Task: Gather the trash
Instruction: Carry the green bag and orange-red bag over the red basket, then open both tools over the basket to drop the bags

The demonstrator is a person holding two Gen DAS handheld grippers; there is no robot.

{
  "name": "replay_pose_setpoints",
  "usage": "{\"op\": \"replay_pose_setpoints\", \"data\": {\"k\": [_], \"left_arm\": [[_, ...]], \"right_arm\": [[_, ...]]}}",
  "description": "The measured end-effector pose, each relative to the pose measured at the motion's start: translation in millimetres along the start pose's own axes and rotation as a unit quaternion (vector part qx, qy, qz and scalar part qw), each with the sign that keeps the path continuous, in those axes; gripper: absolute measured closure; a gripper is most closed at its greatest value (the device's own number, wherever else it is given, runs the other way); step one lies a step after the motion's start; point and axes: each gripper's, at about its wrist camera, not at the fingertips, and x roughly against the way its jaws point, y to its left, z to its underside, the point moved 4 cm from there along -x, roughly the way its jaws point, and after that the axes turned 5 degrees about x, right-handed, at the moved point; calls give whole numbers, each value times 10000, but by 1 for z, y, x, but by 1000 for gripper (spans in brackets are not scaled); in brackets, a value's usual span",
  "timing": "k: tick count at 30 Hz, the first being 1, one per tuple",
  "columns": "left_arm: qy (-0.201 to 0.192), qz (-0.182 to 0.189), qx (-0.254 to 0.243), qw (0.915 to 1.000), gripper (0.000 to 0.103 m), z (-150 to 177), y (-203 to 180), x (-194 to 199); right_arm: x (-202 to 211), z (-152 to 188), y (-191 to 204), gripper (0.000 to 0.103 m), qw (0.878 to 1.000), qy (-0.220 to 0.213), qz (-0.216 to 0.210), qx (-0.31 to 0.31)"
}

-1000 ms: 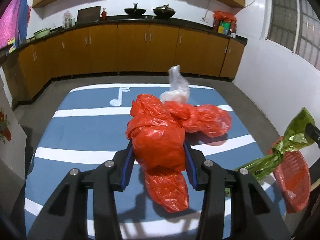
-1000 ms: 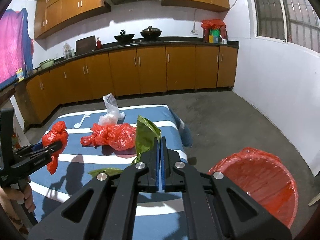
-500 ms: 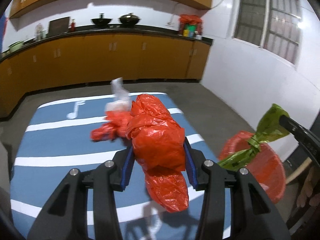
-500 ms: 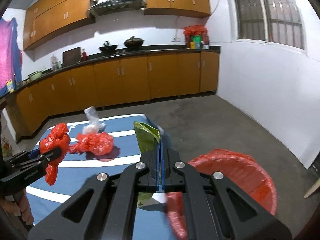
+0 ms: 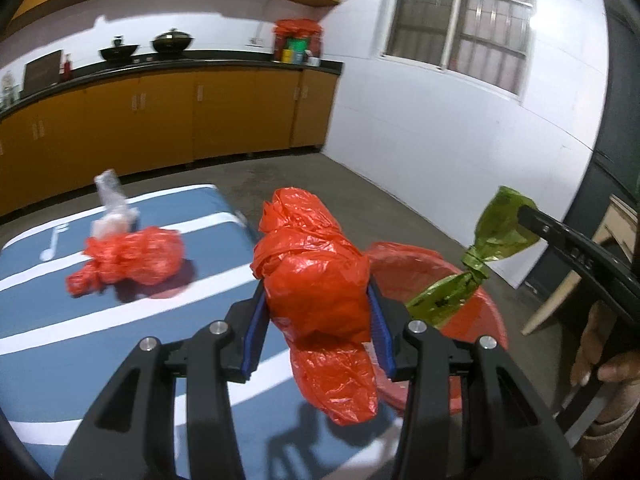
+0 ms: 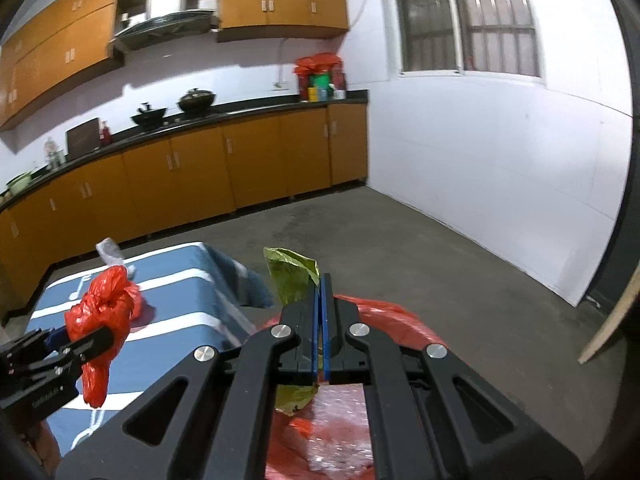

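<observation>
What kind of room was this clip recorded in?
Most likely a home kitchen: orange base cabinets run under a dark countertop, two woks sit on it, and a range hood hangs above.

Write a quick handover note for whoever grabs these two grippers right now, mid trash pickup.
Left hand-held gripper: shut on a red bag, held near the table's edge.
Right hand-held gripper: shut on a green bag, hanging over the red bin.
Both bags are picked up; neither is dropped yet.
Left on the striped table: another red bag and a clear bag behind it.
Next, probably: release green into the bin, then red, then fetch the last two.
</observation>
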Motion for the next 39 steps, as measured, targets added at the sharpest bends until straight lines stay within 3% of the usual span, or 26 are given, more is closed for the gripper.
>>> {"op": "replay_pose_setpoints", "data": {"k": [14, 30, 35, 37, 39], "left_arm": [[423, 600, -358, 9967, 58, 16, -67, -47], [779, 695, -430, 9936, 57, 29, -82, -89], [806, 655, -412, 9937, 52, 27, -85, -97], [822, 654, -391, 9937, 49, 26, -84, -99], [833, 675, -358, 9936, 47, 26, -83, -100]], "right_arm": [[-8, 6, -35, 101, 9994, 177, 232, -186], [-20, 11, -55, 101, 9981, 328, 271, -442], [-20, 14, -59, 100, 9976, 369, 150, -571], [-20, 16, -61, 92, 9973, 389, 138, -608], [-18, 16, -63, 67, 9970, 353, 124, -676]]}}
